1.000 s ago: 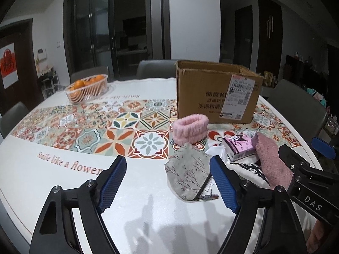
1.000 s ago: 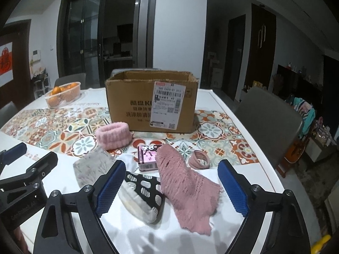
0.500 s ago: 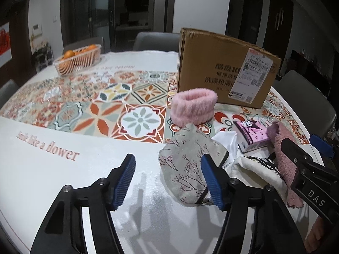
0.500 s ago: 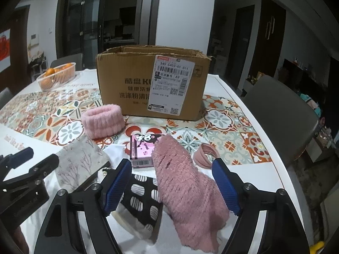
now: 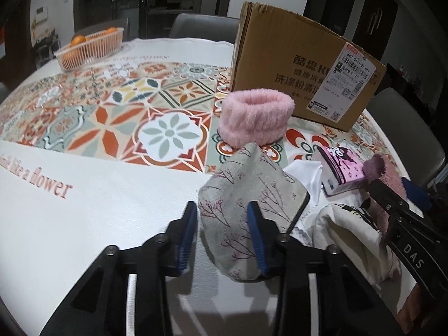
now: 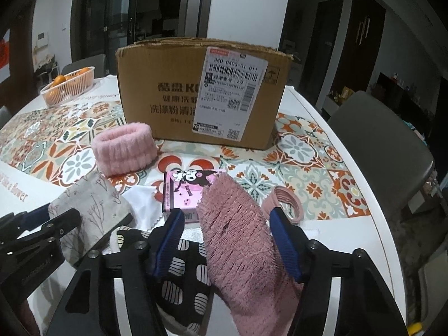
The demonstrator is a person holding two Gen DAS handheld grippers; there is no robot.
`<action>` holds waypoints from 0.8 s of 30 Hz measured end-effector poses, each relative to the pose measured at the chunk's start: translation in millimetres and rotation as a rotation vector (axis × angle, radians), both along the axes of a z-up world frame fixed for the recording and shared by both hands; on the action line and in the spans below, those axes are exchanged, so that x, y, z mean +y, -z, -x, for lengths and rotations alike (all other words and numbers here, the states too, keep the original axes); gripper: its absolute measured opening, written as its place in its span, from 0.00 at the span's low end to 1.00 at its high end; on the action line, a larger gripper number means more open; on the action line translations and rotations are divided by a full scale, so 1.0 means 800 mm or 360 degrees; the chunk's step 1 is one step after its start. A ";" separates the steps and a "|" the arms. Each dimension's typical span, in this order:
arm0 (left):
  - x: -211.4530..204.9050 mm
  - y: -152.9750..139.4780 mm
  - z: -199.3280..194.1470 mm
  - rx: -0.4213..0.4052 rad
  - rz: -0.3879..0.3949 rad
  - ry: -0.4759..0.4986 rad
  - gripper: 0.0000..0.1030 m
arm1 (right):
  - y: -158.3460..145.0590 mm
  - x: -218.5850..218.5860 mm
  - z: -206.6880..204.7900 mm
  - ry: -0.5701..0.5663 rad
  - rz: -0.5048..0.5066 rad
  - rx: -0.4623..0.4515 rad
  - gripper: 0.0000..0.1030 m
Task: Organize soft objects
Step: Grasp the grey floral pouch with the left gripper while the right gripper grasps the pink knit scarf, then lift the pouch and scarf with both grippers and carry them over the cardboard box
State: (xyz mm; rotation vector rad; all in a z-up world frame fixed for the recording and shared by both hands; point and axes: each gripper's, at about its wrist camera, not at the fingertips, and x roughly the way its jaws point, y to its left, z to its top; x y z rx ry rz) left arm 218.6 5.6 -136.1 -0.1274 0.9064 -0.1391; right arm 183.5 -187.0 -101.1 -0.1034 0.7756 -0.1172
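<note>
Over the last second both hand-held grippers have dropped toward the tabletop (image 5: 106, 212) and narrowed their jaws, each straddling a piece of cloth, so two pickups look to be starting at once.

The left hand-held gripper (image 5: 222, 233) was wide open and short of the pile a second ago. Now its blue pads sit on either side of the near end of the grey floral pouch (image 5: 252, 196), about touching the fabric; the jaws are partly closed, and I cannot tell whether they are pinching yet. Beyond the pouch stands the pink fluffy headband (image 5: 256, 121), and past that the cardboard box (image 5: 294, 72), the likely destination.

The right hand-held gripper (image 6: 226, 242) has likewise narrowed around the pink fuzzy cloth (image 6: 240, 240), which runs between its fingers and toward the camera. The right pad is against the cloth's edge; the left pad stands slightly off it, so this grip is not made. Left of that finger lies the black-and-white patterned pouch (image 6: 184, 268); just ahead, the small pink carton (image 6: 190, 190); ahead to the right, the pink hair ties (image 6: 285, 204).
</note>
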 end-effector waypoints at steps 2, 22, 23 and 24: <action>-0.001 0.000 0.000 -0.0003 0.0017 0.0007 0.24 | 0.001 -0.001 -0.001 0.0003 -0.0006 0.0006 0.51; -0.025 -0.064 0.038 -0.0270 -0.0026 0.0115 0.09 | -0.031 -0.026 0.034 0.0052 -0.0081 -0.0116 0.13; -0.026 -0.068 0.040 -0.0287 -0.0024 0.0120 0.09 | -0.035 -0.027 0.037 0.0051 -0.0083 -0.0128 0.13; -0.026 -0.072 0.043 -0.0302 -0.0023 0.0123 0.09 | -0.038 -0.028 0.040 0.0051 -0.0086 -0.0137 0.13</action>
